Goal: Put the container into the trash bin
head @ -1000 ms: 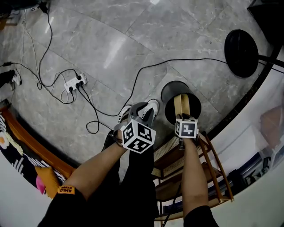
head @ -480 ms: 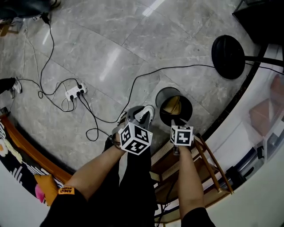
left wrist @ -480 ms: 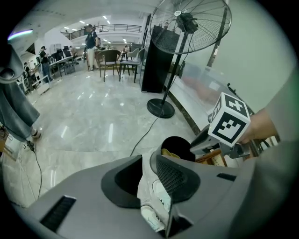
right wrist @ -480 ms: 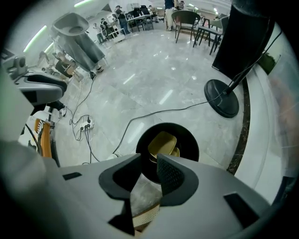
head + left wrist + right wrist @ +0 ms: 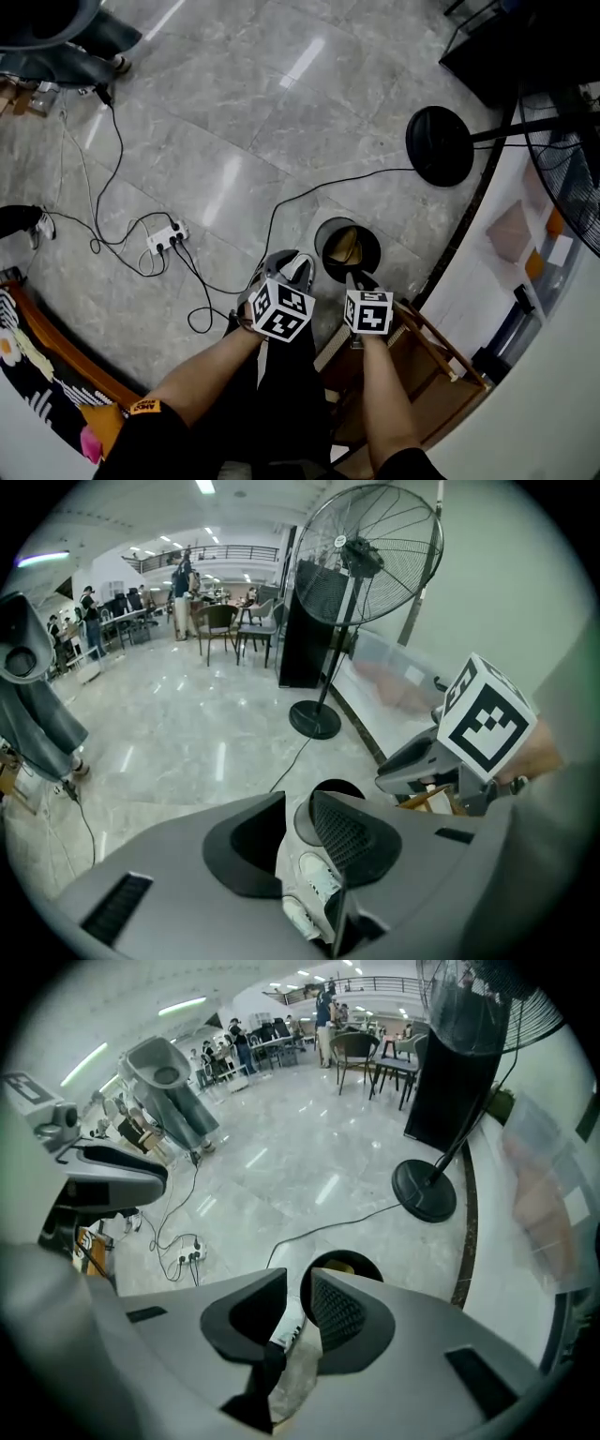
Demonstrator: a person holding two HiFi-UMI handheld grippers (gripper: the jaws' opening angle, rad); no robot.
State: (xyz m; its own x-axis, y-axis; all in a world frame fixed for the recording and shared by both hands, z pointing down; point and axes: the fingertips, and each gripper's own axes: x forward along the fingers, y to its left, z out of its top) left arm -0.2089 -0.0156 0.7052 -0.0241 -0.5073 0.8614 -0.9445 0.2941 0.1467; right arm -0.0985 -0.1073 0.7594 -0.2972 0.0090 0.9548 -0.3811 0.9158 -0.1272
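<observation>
The container (image 5: 345, 246) — tan, judged light and thin-walled, best taken by its rim — is seen inside the trash bin (image 5: 322, 240) at frame centre. Nothing is held by the 2 tools: the left tool (image 5: 298, 813) is released, and the right tool (image 5: 298, 1290) is closing on nothing.

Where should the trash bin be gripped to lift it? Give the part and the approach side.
Grip the trash bin by its rim, coming straight down from above, with one jaw inside the wall and one outside. It stands upright with its round mouth open upward, and the body looks too wide to span. Pick a stretch of rim clear of the tan container inside.
</observation>
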